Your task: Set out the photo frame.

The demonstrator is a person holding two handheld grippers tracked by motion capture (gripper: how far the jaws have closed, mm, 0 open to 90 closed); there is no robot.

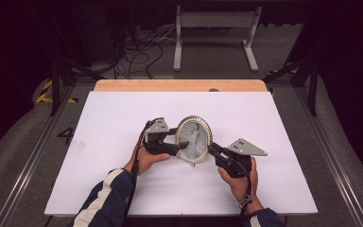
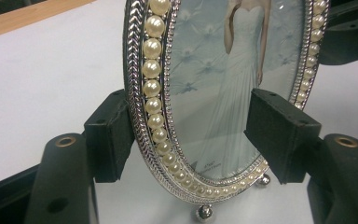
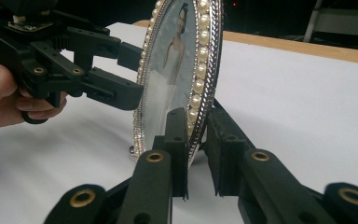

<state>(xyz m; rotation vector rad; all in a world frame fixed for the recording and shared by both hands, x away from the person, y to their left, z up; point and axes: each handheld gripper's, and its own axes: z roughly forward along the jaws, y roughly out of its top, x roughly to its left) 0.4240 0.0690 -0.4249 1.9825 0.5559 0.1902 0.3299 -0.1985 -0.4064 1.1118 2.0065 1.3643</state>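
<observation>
An oval silver picture frame (image 1: 194, 139) edged with pearls stands upright on small ball feet in the middle of the white table (image 1: 113, 118); it holds a photo of a person in a white gown. My left gripper (image 1: 179, 140) reaches in from the left. Its jaws straddle the frame's (image 2: 214, 70) near rim: one pad (image 2: 109, 135) is against the back of the rim, the other pad (image 2: 279, 130) stands in front of the glass. My right gripper (image 3: 198, 140) is shut on the lower right rim of the frame (image 3: 168, 70), one pad in front and one behind. The left gripper (image 3: 133, 74) shows beyond it.
A wooden strip (image 1: 179, 85) runs along the table's far edge. Beyond it are cables on the floor (image 1: 142, 52) and a white metal stand (image 1: 215, 33). Dark rails run along the table on both sides.
</observation>
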